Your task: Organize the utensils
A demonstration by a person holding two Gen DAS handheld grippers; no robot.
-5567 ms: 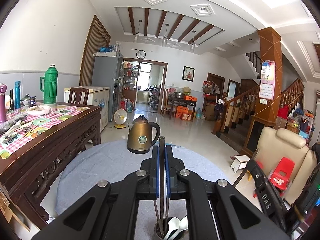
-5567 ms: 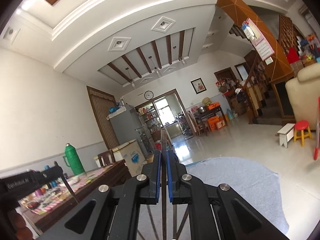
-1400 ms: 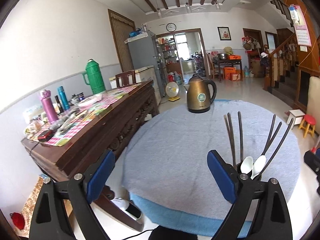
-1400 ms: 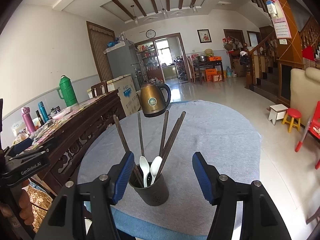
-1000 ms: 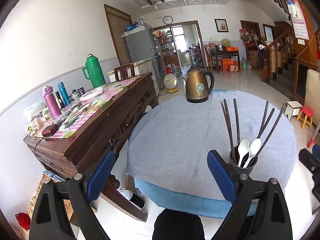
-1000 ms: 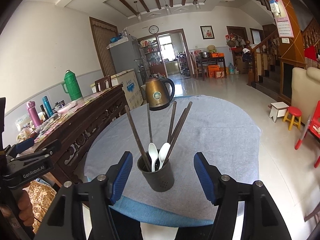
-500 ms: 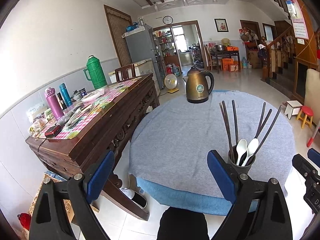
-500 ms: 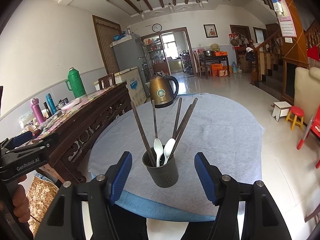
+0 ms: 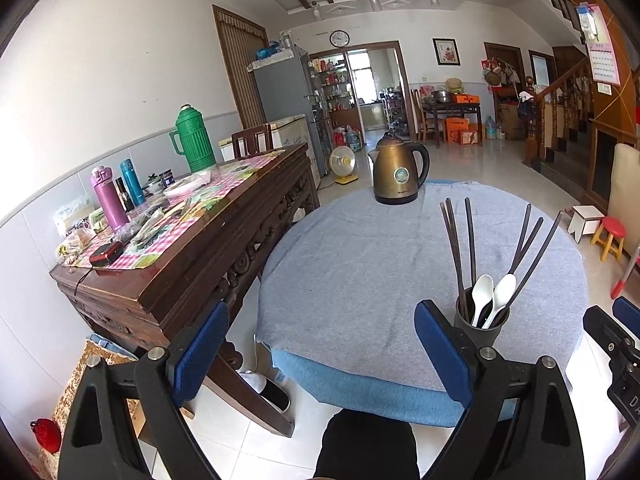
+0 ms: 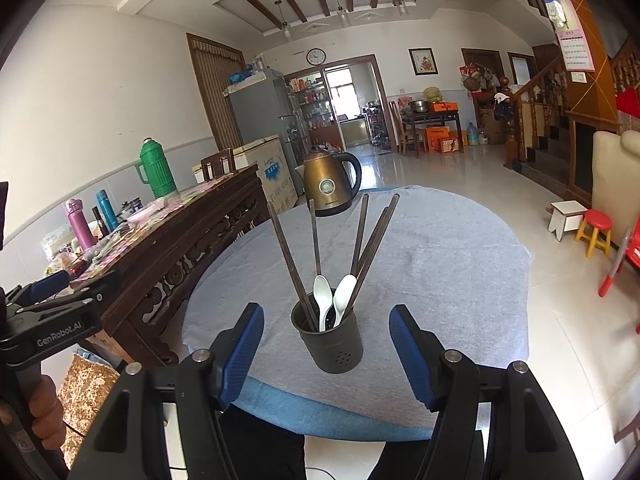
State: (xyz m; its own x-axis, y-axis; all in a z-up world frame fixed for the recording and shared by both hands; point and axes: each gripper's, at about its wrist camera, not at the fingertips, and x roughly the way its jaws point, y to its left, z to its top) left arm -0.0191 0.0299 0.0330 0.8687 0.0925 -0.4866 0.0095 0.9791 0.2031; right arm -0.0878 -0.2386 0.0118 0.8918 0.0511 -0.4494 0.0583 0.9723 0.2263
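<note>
Round table under a grey-blue cloth, seen from its near edge. Near that edge, a dark holder cup, upright, with small holes low on its wall. Inside it, dark chopsticks fanned out and leaning on the rim (six or so, hard to count where they cross), plus two white spoons with bowls up, side by side.

Right gripper held just short of the cup, blue pads spread wide, one to each side, neither touching; nothing gripped. Left gripper likewise spread wide and empty, aimed at bare cloth and the table edge, with the cup just beyond its right-hand pad.

At the far side of the table, a bronze kettle, well apart from the cup. To the left, a carved wooden sideboard with a green flask, a pink bottle, a blue bottle and clutter on a checked cloth. On the floor to the right, a red stool.
</note>
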